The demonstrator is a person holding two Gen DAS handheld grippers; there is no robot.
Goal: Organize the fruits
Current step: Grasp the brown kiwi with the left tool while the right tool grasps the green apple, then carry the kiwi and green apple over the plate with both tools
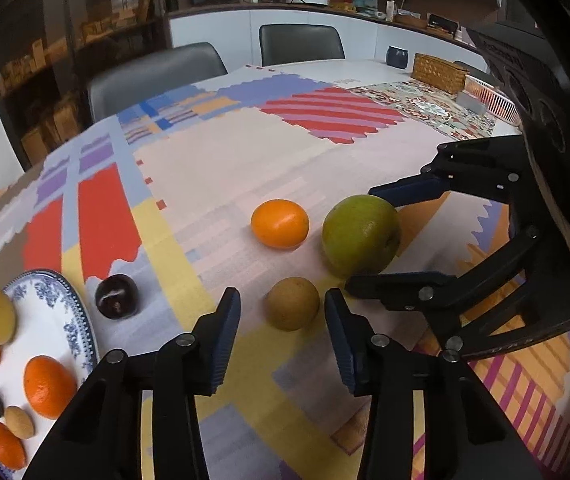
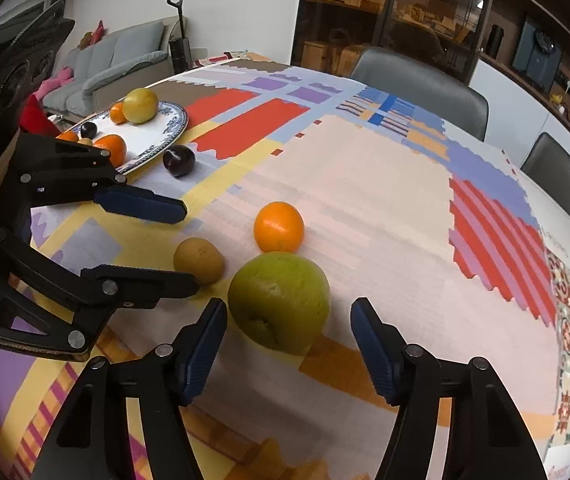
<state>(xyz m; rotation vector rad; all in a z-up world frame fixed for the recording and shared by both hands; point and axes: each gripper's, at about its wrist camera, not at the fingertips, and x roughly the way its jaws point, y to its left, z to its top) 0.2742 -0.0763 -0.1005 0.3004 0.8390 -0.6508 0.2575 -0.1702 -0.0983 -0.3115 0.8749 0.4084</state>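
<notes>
Holding six fruits: plate [image 1: 81, 320] at counter [image 1: 285, 160] edge, with three oranges, yellow fruit, plum, small brown fruit. Loose beside it: plum [image 1: 117, 296], orange [image 1: 280, 223]. Left tongs [image 1: 283, 336] part-open, straddling brown fruit [image 1: 293, 308], not gripping. Right tongs [image 2: 289, 344] part-open around green fruit [image 2: 279, 300], pads clear.

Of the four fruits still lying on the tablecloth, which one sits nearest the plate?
The dark plum, just off the rim of the blue-patterned plate. The orange, the small brown fruit and the big green fruit lie together, farther off.
</notes>
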